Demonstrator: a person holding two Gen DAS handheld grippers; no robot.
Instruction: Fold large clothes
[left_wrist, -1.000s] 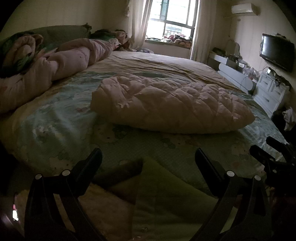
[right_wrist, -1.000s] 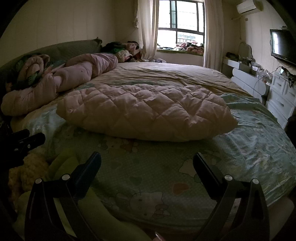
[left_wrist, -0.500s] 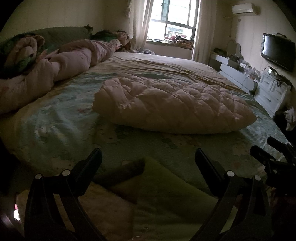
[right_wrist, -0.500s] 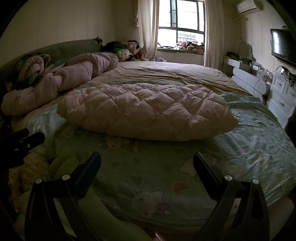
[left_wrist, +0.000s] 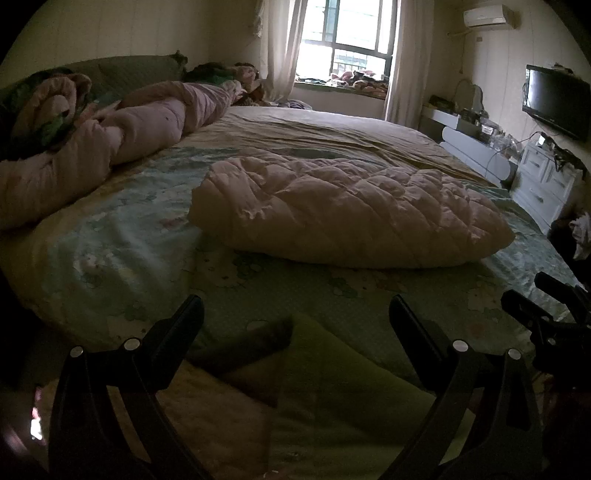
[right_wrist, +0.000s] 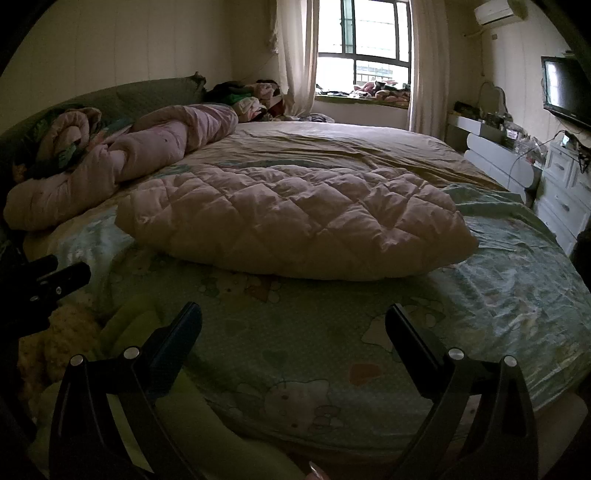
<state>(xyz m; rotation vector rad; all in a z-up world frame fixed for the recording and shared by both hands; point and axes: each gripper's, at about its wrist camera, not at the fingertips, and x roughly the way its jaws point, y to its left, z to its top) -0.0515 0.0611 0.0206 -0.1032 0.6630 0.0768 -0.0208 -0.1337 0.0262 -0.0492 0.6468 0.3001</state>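
Observation:
A pale pink quilted padded garment (left_wrist: 347, 214) lies in a folded bundle in the middle of the bed (left_wrist: 122, 243); it also shows in the right wrist view (right_wrist: 291, 225). My left gripper (left_wrist: 295, 314) is open and empty, well short of the bundle, above a yellow-green cloth (left_wrist: 332, 387) at the bed's near edge. My right gripper (right_wrist: 293, 321) is open and empty over the cartoon-print sheet (right_wrist: 314, 354), in front of the bundle. The yellow-green cloth (right_wrist: 122, 325) lies to its lower left.
A rolled pink duvet (left_wrist: 122, 136) lies along the green headboard at the left. A window (right_wrist: 365, 44) with curtains is at the back. White drawers (right_wrist: 565, 184) and a wall television (left_wrist: 557, 99) stand at the right.
The left gripper view has shifted slightly, with the bundle now a little lower and to the right. The right gripper has barely moved. Both stay open.

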